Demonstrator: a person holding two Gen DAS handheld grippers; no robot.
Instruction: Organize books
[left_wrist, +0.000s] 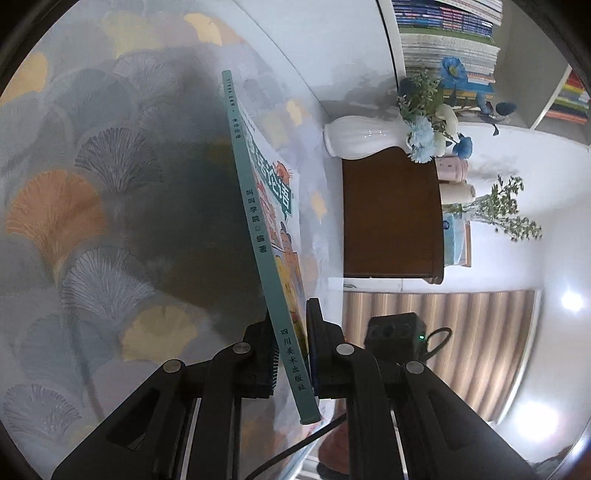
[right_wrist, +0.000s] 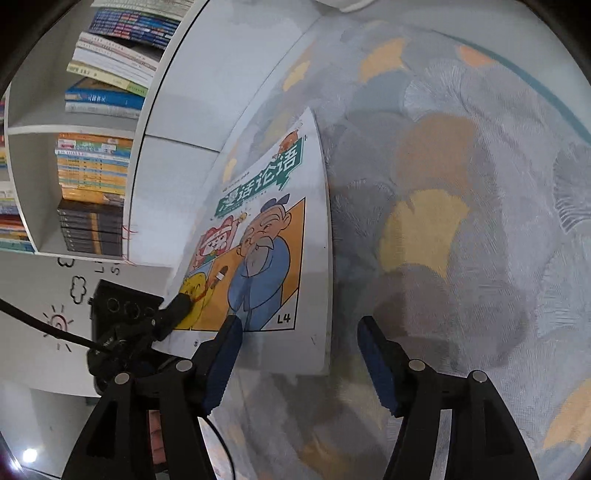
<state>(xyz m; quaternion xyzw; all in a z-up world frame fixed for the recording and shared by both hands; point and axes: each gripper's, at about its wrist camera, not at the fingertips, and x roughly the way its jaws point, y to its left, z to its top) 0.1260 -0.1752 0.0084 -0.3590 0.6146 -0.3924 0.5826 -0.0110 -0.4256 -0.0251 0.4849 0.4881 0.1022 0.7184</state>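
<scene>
Left gripper is clamped on one thin book near the bottom of its teal spine, holding it on edge above a tablecloth printed with ginkgo leaves. Right gripper hangs released just beside the book's cartoon cover, its two blue pads spread with nothing between them. Behind stand one white vase of blue flowers and white shelves with several stacks of books.
</scene>
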